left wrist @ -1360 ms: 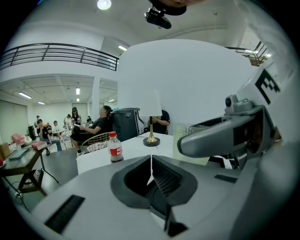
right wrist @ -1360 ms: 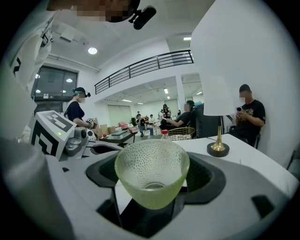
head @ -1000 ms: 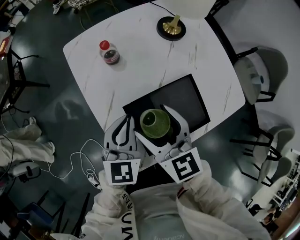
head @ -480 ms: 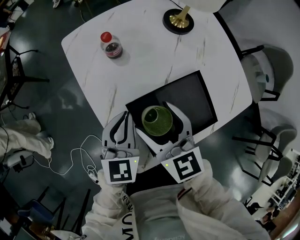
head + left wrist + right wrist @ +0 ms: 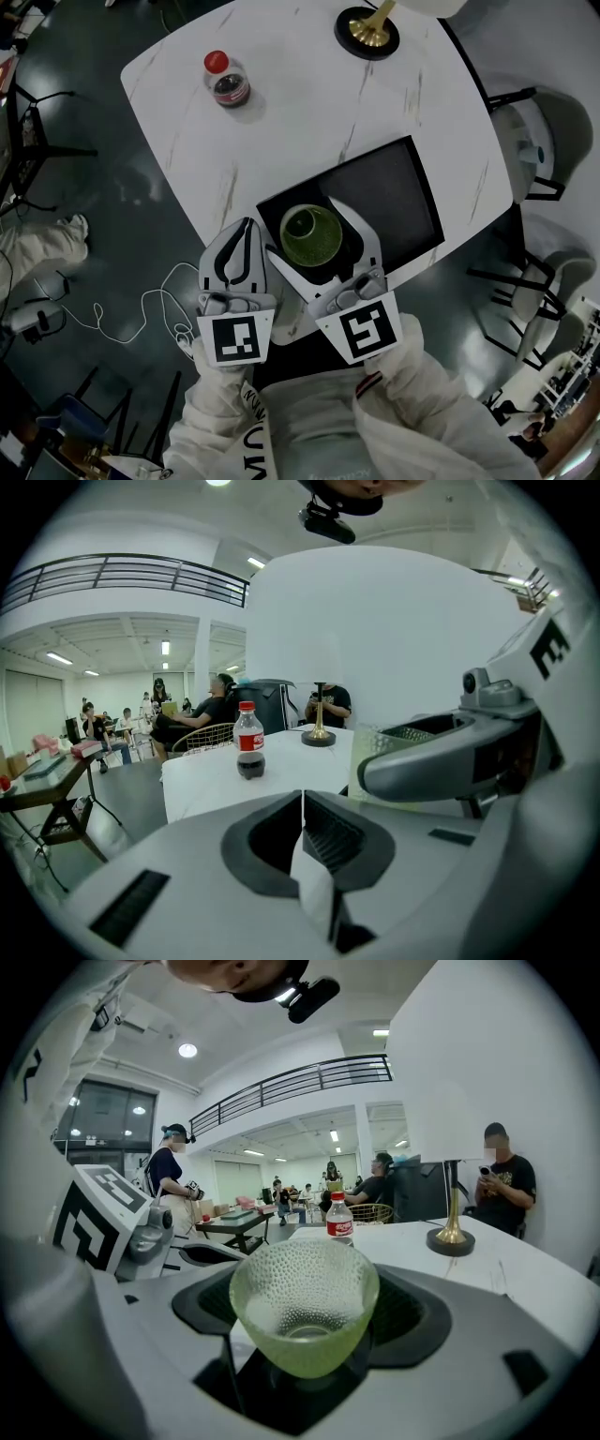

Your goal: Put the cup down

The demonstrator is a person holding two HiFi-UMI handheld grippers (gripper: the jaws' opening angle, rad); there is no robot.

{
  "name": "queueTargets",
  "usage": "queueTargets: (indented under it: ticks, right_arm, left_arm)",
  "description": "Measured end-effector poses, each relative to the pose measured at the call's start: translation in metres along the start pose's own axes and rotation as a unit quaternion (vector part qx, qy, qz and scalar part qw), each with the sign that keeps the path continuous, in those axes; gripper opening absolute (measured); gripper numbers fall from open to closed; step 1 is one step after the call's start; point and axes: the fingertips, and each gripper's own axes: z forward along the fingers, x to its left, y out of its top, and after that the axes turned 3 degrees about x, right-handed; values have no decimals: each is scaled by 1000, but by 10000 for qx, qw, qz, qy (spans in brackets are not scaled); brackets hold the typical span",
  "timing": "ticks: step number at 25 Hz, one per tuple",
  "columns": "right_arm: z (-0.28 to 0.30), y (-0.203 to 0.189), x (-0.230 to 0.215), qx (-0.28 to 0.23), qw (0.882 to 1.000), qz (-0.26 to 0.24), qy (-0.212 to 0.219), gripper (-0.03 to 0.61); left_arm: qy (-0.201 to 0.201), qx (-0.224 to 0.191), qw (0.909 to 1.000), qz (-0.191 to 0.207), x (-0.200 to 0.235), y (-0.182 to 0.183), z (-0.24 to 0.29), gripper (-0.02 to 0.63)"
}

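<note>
A pale green dimpled glass cup sits upright between the jaws of my right gripper, which is shut on its sides. In the right gripper view the cup fills the gap between both dark pads and is empty. It is over the near-left part of a black mat on the white marble table; whether its base touches the mat I cannot tell. My left gripper hangs just left of the cup at the table's near edge, with its jaws shut on nothing.
A small cola bottle with a red cap stands at the table's far left, and a lamp with a brass stem and black base at the far edge. Chairs stand to the right. A white cable lies on the floor at the left.
The right gripper still holds the cup over the same near-left part of the mat. The head view has shifted slightly, so the table sits higher in the picture. The left gripper stays shut.
</note>
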Motion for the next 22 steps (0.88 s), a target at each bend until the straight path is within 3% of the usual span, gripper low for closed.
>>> queueTargets:
  ticks: [22]
  right_arm:
    - [8,-23,0,316,9992,-262,15,399]
  left_arm:
    - [-34,47,10000,-22,3,-7,4,15]
